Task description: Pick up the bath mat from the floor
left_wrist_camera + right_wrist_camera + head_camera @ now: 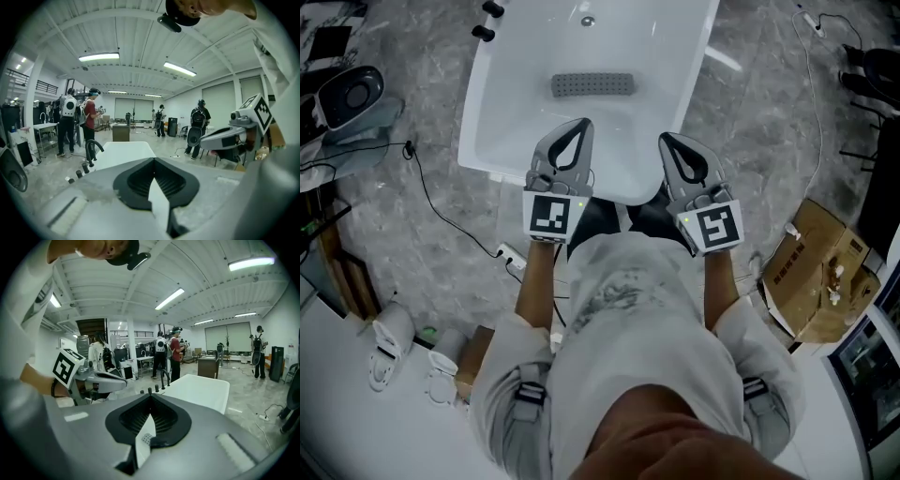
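Mat (592,84) is the farthest of the task's things: a small grey studded strip lying flat on the bottom of the white tub (511,112), about mid-tub and well apart from both grippers.

Nearest the head camera are the person's pale shirt (628,328) and bare forearms. Each hand holds a gripper out over the tub's near end.

The left gripper (582,126) has its fingers pressed together with nothing between them. Its own view shows the two black pads meeting along one line. The right gripper (667,141) is the same, fingers together and empty. The two sit side by side, near each other but apart. Each carries a cube (549,215) with a black-and-white square marker that bears no letters.

The floor (750,141) is grey and marbled. On it, at the person's right, stands an opened cardboard box (825,253) with dark print too small to read. At the left a black cable (441,214) runs over the floor to a white plug strip (510,255).

At the tub's far end stand black tap fittings (487,21). Beyond them, in the gripper views, several people (89,119) stand in a hall under strip lights.
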`<state>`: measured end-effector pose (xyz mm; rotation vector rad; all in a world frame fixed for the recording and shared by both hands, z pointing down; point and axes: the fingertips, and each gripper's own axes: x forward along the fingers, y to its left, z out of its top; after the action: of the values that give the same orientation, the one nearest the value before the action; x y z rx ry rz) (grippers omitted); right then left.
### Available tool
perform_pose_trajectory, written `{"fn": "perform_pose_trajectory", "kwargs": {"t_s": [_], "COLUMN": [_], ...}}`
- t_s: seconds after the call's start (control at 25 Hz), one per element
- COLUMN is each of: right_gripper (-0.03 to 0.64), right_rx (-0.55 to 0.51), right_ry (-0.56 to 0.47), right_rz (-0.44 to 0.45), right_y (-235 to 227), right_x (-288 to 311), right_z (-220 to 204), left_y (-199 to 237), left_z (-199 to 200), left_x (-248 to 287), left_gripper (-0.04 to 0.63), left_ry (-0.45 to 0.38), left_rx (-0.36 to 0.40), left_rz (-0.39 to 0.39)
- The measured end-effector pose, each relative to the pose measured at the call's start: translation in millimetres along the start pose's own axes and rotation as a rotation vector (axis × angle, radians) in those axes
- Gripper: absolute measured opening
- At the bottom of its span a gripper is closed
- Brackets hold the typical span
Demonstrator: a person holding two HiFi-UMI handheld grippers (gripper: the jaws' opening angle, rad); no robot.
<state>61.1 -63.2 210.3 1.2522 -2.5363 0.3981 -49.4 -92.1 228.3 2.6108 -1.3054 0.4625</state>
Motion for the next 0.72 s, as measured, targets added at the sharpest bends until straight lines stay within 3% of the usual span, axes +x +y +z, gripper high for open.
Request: {"fn": "perform_pose_trajectory", "kwargs": {"t_s": [0.16, 0.4, 0.52, 0.72], "right_gripper": [0.002, 0.002, 0.002, 0.002], "right_rx": [0.000, 0.028, 0.035, 0.047], "right_ry": [0.020, 0.059, 0.075, 0.121], "right_rz": [-0.092, -0.134, -0.122, -0.076], "right_y": [10.2, 15.5, 7.0, -16.8], "right_x": [12.1, 31.8, 42.9, 70.5], "right_z": [-11.4, -46.4, -65.0, -98.4], "left_y": [8.1, 15.7, 20.1, 37.2], "left_z": [-20.1, -62.2, -83.4, -117.0], "left_x": [0.3, 16.5, 32.1, 63.4], "left_gripper": [0.005, 0.005, 0.005, 0.005], "left_ry": [-0.003, 0.025, 0.039, 0.076], "left_rx": [0.019, 0.031, 0.024, -0.022], "left_rz": [-0.088, -0.157, -0.149, -0.065]}}
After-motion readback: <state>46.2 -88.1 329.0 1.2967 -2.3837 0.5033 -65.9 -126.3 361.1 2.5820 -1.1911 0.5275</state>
